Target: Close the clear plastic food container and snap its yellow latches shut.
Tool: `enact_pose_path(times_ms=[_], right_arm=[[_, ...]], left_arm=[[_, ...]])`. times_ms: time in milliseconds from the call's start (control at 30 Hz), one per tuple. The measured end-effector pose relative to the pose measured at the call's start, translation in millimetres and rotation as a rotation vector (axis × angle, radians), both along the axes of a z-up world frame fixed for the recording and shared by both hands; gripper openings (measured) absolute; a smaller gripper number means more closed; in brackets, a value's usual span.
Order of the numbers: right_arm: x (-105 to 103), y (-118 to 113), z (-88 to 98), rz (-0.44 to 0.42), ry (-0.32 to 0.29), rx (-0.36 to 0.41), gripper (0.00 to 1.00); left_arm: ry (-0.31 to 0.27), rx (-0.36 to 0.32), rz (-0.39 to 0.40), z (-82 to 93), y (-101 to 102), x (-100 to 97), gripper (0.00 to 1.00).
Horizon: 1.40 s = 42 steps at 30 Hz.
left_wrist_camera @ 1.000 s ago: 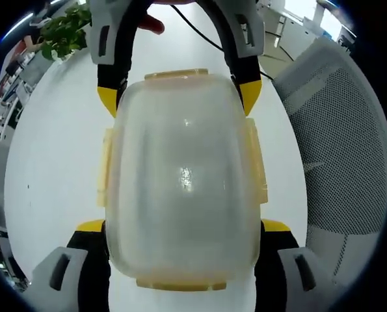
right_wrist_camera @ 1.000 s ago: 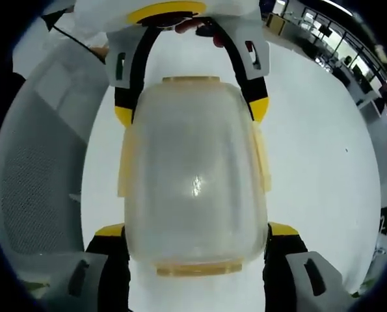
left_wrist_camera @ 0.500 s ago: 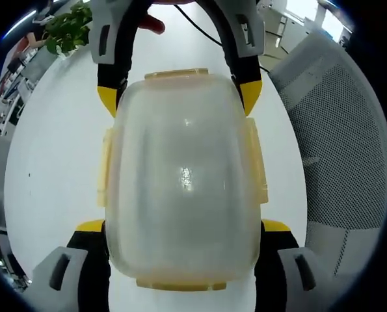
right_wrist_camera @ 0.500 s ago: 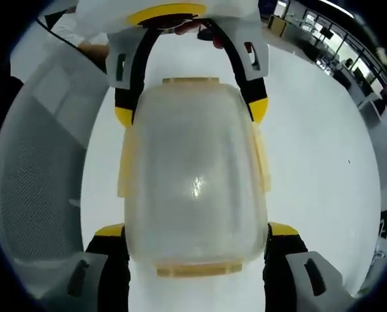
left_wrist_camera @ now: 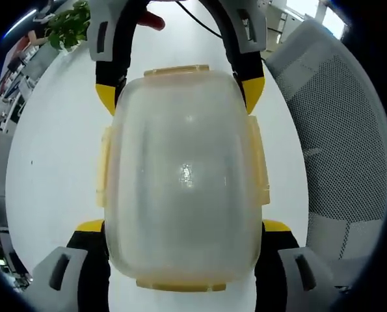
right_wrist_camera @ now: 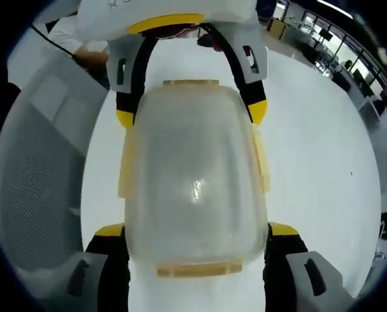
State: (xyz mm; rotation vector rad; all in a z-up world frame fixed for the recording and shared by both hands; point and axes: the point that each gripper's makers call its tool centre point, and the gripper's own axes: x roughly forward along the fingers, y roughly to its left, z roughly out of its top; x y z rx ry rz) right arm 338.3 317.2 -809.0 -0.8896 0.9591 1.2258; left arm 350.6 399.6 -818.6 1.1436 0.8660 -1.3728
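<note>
A: Left gripper view first: the clear plastic food container [left_wrist_camera: 183,175] sits dead centre on the white table [left_wrist_camera: 56,149], lid on, with the left gripper [left_wrist_camera: 183,227] straddling its near end, one yellow-tipped jaw on each side.

B: Pressing on it?

A: The jaws look spread to the box's width and lie right against its walls, but whether they are squeezing I cannot tell. The right gripper [left_wrist_camera: 180,97] comes in from the far end the same way, its yellow tips flanking the far corners.

B: And the yellow latches [left_wrist_camera: 103,168]?

A: One on each long side, one at each end. They lie close along the rim; snapped or not, I cannot tell.

B: Right gripper view?

A: Mirror picture. The container [right_wrist_camera: 193,179] is in the middle, the right gripper [right_wrist_camera: 193,231] around the near end, the left gripper [right_wrist_camera: 192,114] opposite. Again wide apart against the sides, grip unclear. A grey mesh chair [right_wrist_camera: 34,169] stands beside the table, and a potted plant [left_wrist_camera: 66,26] stands at the table's far edge in the left gripper view.
</note>
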Motion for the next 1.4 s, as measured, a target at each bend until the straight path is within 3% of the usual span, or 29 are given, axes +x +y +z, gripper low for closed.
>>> enact_pose_path(times_ms=[700, 1400], right_arm=[[-1.2, 45.4, -0.7, 0.003, -0.005, 0.007, 0.86], [1.0, 49.8, -0.2, 0.007, -0.009, -0.001, 0.86]], left_arm=[[-0.005, 0.021, 0.005, -0.4, 46.4, -2.0, 0.94], [-0.003, 0.0, 0.008, 1.0, 50.5, 0.0, 0.94]])
